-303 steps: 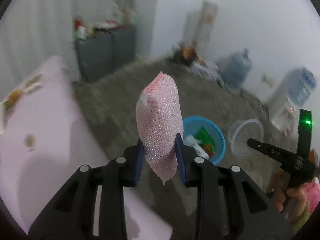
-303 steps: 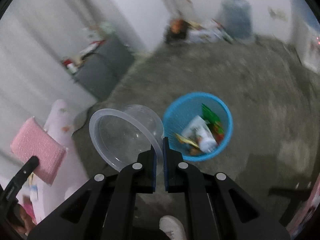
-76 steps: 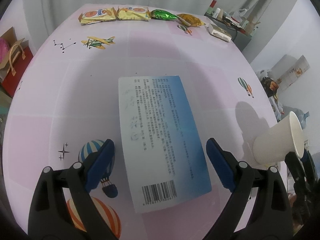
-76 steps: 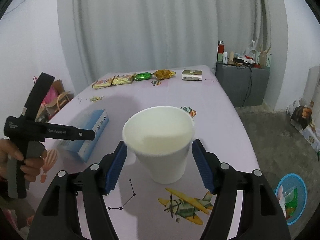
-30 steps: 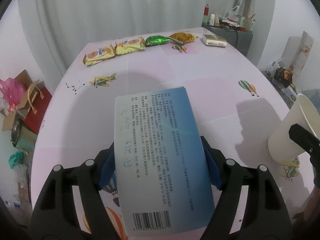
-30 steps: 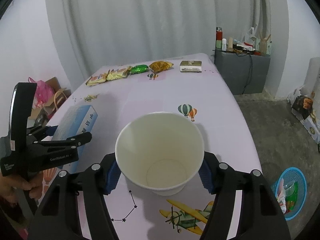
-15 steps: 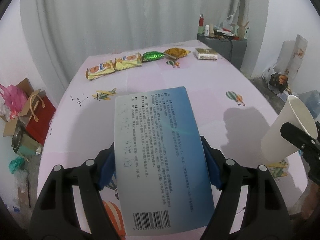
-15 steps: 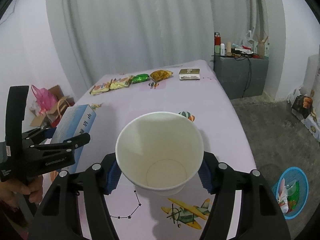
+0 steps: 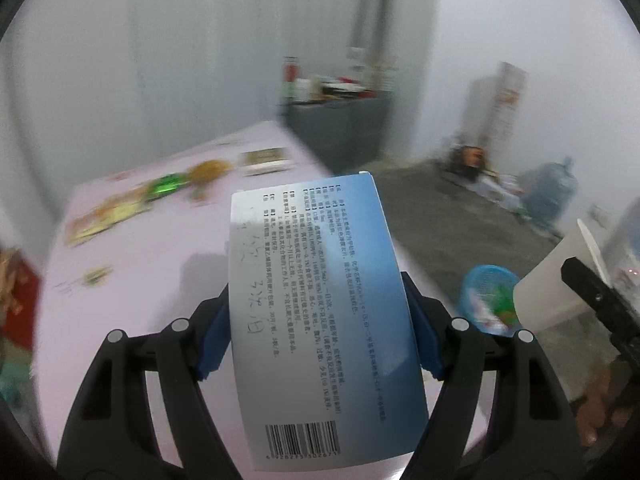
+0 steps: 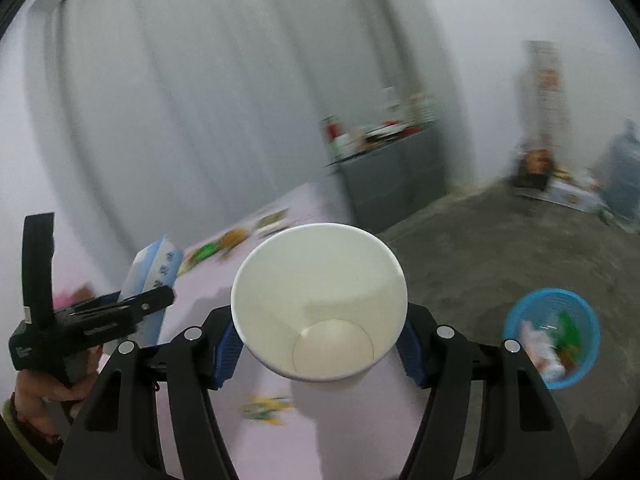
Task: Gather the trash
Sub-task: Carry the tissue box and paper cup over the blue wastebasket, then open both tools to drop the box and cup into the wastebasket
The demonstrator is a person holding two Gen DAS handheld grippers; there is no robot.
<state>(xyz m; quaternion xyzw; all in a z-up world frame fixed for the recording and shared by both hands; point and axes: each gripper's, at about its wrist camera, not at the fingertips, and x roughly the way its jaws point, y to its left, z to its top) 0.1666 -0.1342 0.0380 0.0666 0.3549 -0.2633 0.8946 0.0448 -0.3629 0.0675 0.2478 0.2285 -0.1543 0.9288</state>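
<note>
My left gripper (image 9: 320, 332) is shut on a flat blue-and-white box (image 9: 316, 304) with printed text and a barcode, held above the pink table (image 9: 132, 280). My right gripper (image 10: 320, 340) is shut on an empty white paper cup (image 10: 320, 300), its mouth facing the camera. The cup also shows at the right edge of the left wrist view (image 9: 556, 284). The box and left gripper show at the left of the right wrist view (image 10: 154, 276). A blue trash basket (image 10: 552, 336) with wrappers stands on the floor to the right, also in the left wrist view (image 9: 488, 300).
Snack packets (image 9: 132, 204) and a small box (image 9: 264, 160) lie along the table's far side. A grey cabinet (image 9: 336, 128) with bottles stands by the curtain. Water jugs (image 9: 548, 192) and clutter sit on the grey floor by the far wall.
Both grippers have swung right, away from the table, carrying the box and the cup. The floor and blue basket have come into view; the frames are motion-blurred.
</note>
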